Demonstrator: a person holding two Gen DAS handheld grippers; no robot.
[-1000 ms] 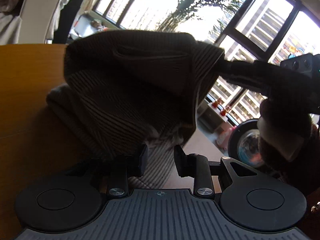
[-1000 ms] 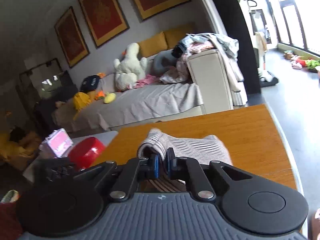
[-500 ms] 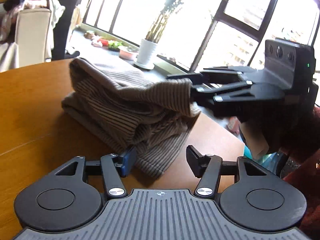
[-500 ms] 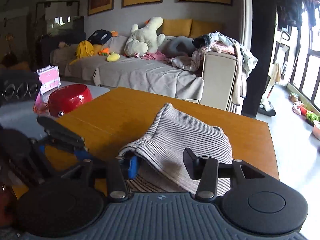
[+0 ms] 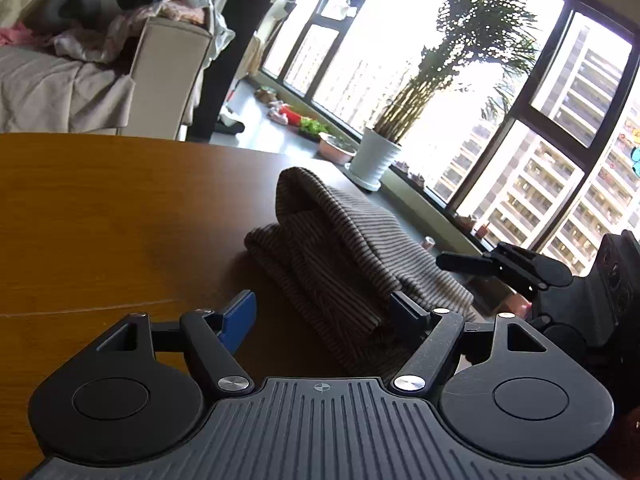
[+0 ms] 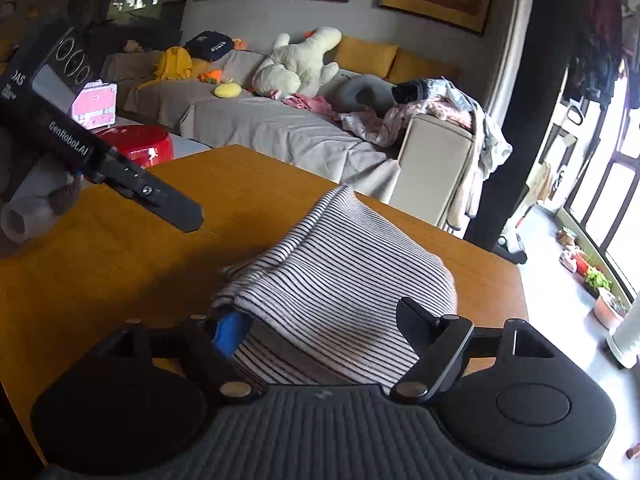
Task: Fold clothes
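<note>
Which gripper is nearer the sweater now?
Right. The right gripper straddles the sweater, fabric between its open fingers. The left gripper is open beside its edge, only one finger by the fabric.

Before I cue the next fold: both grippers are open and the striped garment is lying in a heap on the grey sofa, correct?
Not quite. Both the left gripper and right gripper are open, but the striped garment lies heaped on the wooden table, not on the grey sofa behind it. The right wrist view shows this plainly.
</note>
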